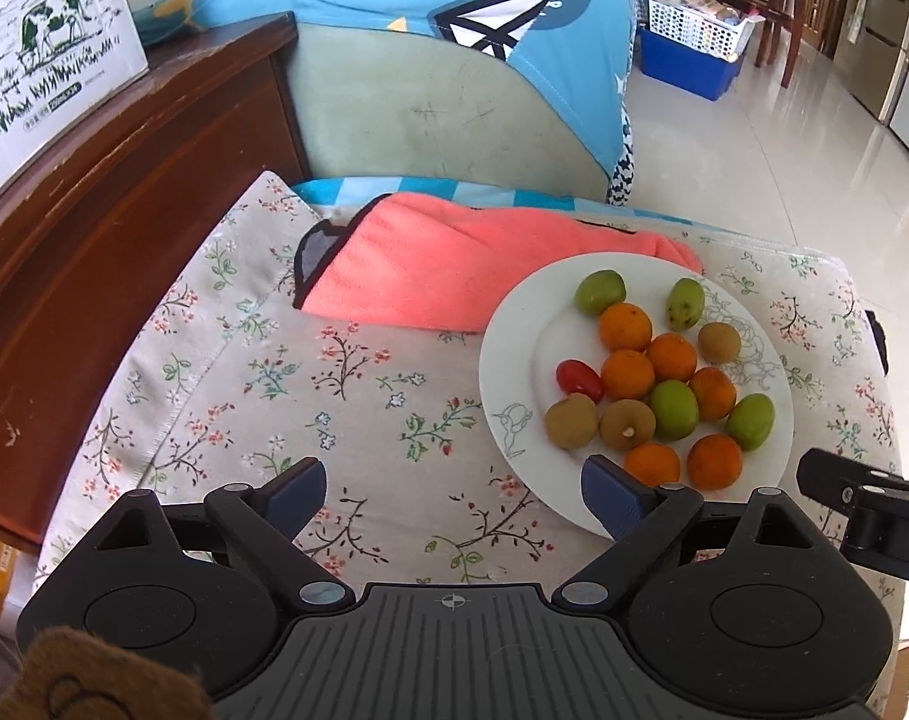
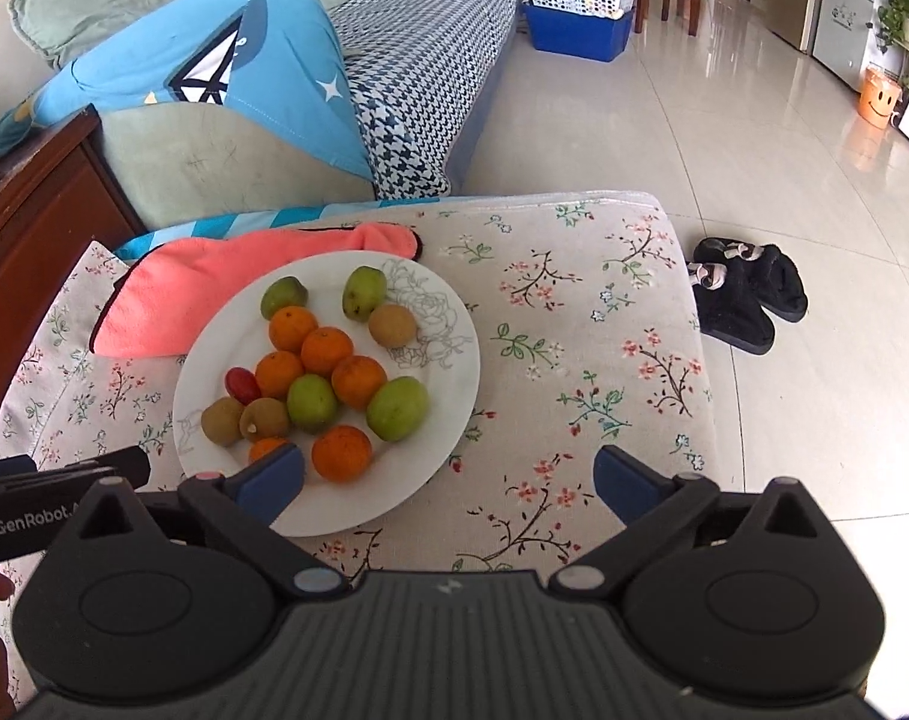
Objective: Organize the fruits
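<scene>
Floral cloth (image 2: 574, 324) carries a white plate (image 2: 448, 360) of mixed fruits near its middle; left gripper (image 1: 454, 495) and right gripper (image 2: 448, 483) hover at the near edge, both with fingers spread and empty.

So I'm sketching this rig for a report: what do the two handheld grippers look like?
Both the left gripper and right gripper are matte black plastic with ribbed centre bodies, round side housings and blue finger pads. White "GenRobot" lettering marks the left one's side. No cables or sleeves show.
</scene>
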